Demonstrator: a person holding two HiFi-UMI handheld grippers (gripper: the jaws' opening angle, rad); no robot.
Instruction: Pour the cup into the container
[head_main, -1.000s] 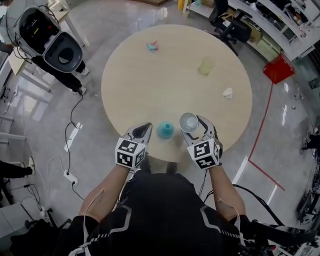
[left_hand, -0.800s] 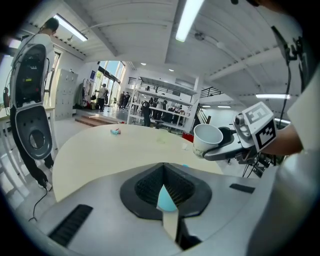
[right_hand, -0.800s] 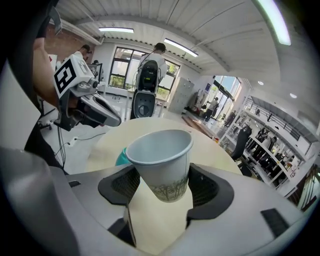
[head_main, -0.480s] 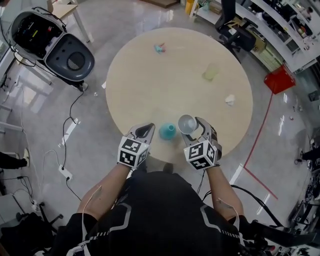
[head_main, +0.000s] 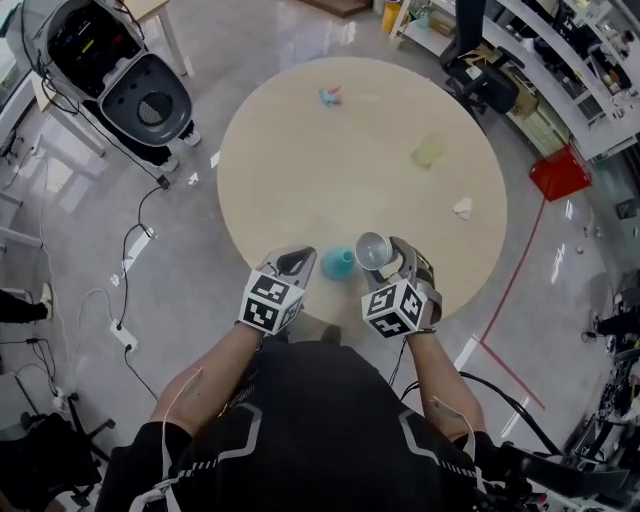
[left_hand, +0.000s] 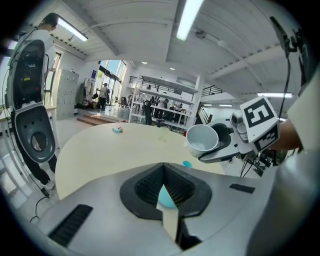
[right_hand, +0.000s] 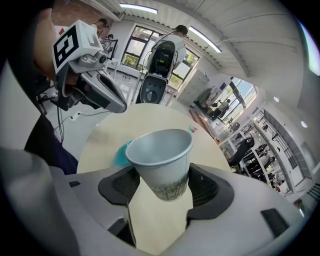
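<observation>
Cup (head_main: 374, 250) sits clamped in the right gripper (head_main: 386, 258), just right of the teal container (head_main: 336, 263), starting to tip, but nothing's visibly gone in, so the pour itself is still left. Left gripper (head_main: 301, 260) waits just left of the container, jaws shut and empty. Versus 1 second back, cup's rolled toward it slightly.

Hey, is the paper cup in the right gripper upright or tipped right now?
Tipped. The paper cup, clamped in the right gripper, leans with its open mouth turned toward the teal container.
</observation>
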